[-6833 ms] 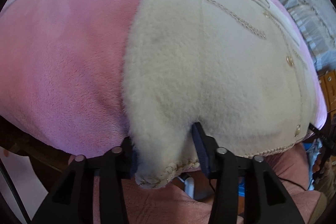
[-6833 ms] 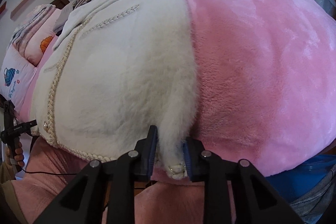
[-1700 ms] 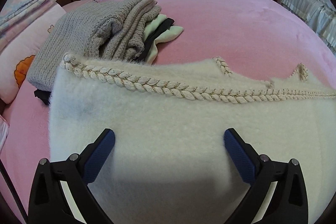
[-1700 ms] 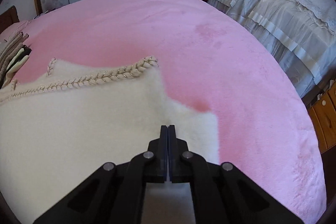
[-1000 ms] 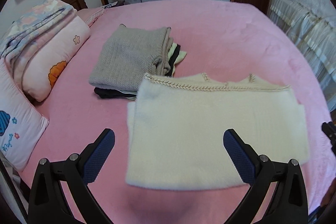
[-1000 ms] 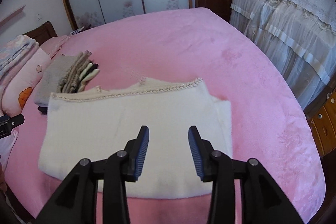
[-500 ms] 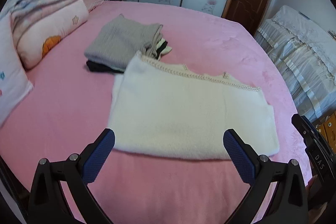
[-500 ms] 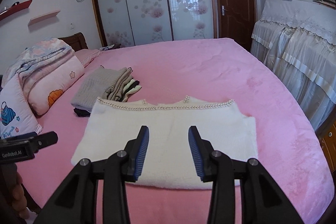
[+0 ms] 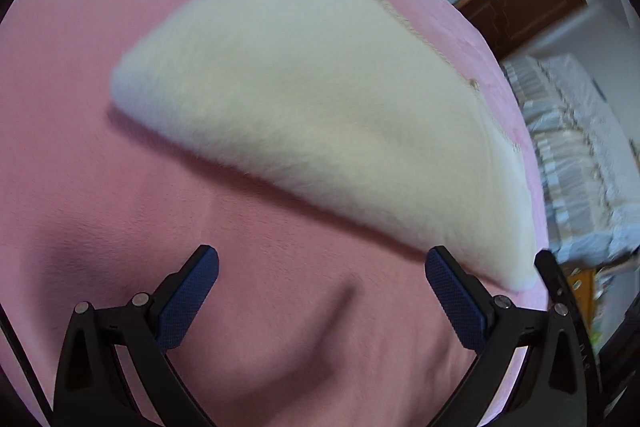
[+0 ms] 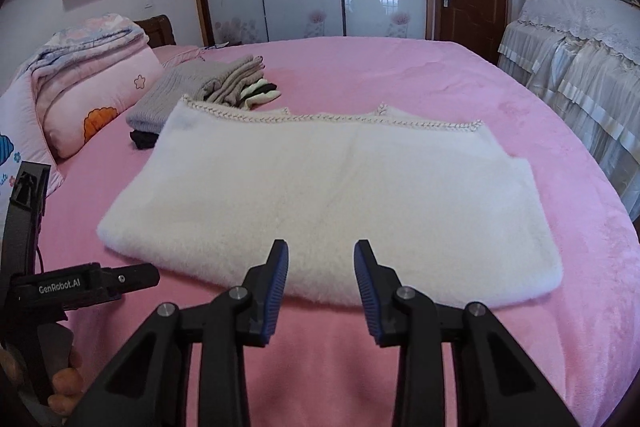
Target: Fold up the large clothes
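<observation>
A cream fleece garment [image 10: 340,195] is seen lying folded into a broad rectangle on the pink bed cover [image 10: 420,83], its braided trim [image 10: 320,117] along the far edge and a thick rounded fold along the near edge; a stack of folded knitwear [image 10: 208,83] sits just beyond its far left corner, beside the pillows [image 10: 92,95]. The left gripper [image 9: 320,267] is held with its jaws spread wide and nothing between them, just short of the near edge of the garment. The right gripper [image 10: 320,267] is parted to a moderate gap, its jaws having just been closing, and no cloth is caught between them; it hangs before the middle of the near fold. The fabric is judged to be soft, plush and fairly bulky, light for its size, limp rather than stiff, and likely to compress and sag when lifted. The pile may slip a little under the pads, so a deep bite over all layers is advised. For a further fold, the left and right ends of the rectangle are judged the best places to be gripped, near the corners, so that the stacked layers are kept together
</observation>
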Demonstrator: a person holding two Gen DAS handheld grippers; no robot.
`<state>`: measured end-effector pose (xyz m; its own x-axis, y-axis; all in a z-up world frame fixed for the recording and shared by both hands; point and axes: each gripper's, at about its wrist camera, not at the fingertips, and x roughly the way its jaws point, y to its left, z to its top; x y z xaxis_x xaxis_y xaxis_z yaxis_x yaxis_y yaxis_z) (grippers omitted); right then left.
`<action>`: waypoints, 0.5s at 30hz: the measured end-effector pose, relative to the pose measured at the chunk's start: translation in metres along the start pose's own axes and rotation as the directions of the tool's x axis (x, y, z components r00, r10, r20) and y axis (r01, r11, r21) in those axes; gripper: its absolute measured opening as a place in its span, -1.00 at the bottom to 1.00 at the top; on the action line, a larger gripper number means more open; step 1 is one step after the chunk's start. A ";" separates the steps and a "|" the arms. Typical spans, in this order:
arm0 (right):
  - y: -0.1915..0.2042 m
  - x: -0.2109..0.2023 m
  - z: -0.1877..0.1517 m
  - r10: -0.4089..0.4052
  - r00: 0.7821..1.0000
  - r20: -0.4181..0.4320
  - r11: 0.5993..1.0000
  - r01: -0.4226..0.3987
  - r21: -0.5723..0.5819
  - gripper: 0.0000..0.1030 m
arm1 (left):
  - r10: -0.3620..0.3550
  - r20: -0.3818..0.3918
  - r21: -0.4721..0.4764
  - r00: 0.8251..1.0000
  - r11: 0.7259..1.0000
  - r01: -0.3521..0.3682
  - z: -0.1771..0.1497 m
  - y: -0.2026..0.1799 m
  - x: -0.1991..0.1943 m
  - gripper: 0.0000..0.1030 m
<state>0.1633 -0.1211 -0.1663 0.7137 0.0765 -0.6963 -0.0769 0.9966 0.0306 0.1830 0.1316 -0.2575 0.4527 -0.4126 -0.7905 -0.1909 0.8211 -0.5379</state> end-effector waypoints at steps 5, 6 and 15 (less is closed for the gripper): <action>0.009 0.028 0.005 0.012 1.000 -0.026 1.000 -0.012 -0.006 -0.42 | -0.065 0.095 -0.020 0.993 0.998 0.067 0.015 0.014 0.018 0.97; 0.010 0.034 0.006 0.011 1.000 -0.027 1.000 -0.012 -0.010 -0.42 | -0.059 0.119 0.001 0.991 0.998 0.059 0.020 0.011 0.021 0.97; 0.013 0.077 0.039 -0.020 1.000 -0.010 1.000 0.020 -0.019 -0.69 | -0.061 0.214 -0.005 0.975 0.998 0.064 0.071 -0.003 0.042 0.83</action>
<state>0.2441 -0.1007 -0.1915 0.7078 0.0560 -0.7042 -0.0758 0.9971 0.0031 0.2642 0.1401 -0.2681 0.6398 -0.3680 -0.6747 -0.1662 0.7909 -0.5890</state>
